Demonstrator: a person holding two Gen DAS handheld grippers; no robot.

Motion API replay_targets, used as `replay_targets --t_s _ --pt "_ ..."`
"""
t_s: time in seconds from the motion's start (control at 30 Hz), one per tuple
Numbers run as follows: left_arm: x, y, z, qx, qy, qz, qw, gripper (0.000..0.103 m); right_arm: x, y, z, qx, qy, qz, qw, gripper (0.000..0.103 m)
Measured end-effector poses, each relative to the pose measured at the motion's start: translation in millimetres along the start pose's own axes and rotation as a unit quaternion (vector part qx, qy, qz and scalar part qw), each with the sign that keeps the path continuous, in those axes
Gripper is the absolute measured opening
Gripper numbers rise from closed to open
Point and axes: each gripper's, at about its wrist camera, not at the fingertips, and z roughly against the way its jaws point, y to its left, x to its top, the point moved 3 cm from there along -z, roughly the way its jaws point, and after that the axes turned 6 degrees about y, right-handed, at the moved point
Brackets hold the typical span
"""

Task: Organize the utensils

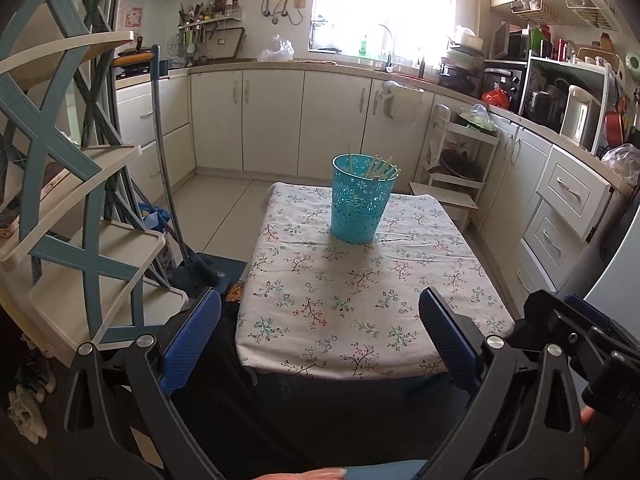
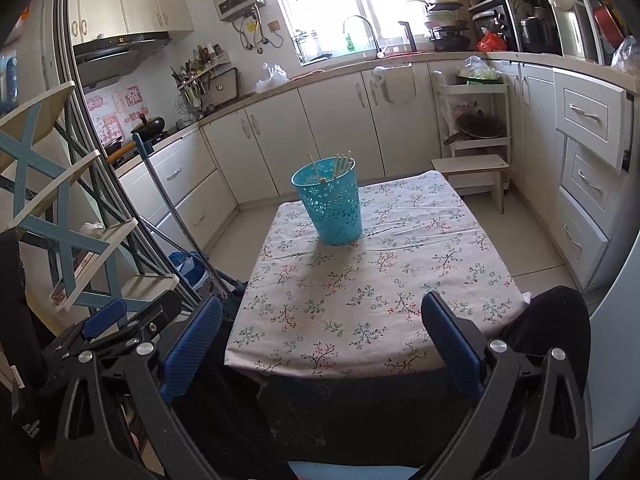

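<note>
A teal perforated holder [image 1: 356,200] [image 2: 330,204] stands upright toward the far side of a small table under a floral cloth [image 1: 360,292] [image 2: 360,280]. Several pale chopsticks [image 1: 380,168] [image 2: 340,166] stick out of its top. My left gripper [image 1: 320,320] is open, held back over the table's near edge, with nothing between its blue pads. My right gripper [image 2: 322,324] is also open and empty, at the near edge. Each gripper shows at the side of the other's view.
A blue-framed shelf rack [image 1: 80,200] [image 2: 60,220] stands close on the left with a mop [image 1: 164,160] leaning by it. White cabinets [image 1: 280,120] and drawers [image 2: 588,152] ring the room. A small white stool [image 2: 472,168] sits beyond the table's right corner.
</note>
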Motion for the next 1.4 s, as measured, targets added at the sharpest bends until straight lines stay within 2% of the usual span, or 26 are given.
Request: replay_targets --t_s 0.47,0.77,1.4 --pt "4.0 -2.1 1.3 0.018 -0.006 -0.01 0.9998 0.095 -3.9 0.6 -1.4 0.011 0.003 0.004 1.0 0.096" --pt "4.2 0.5 1.4 0.046 -0.014 -0.012 0.9988 0.095 -4.5 1.5 -0.8 0.013 0.007 0.006 1.0 0.096" --pt "2.6 -0.1 -0.1 0.045 -0.009 -0.014 0.9989 0.095 -6.8 1.2 -3.4 0.014 0.012 0.008 1.0 0.096"
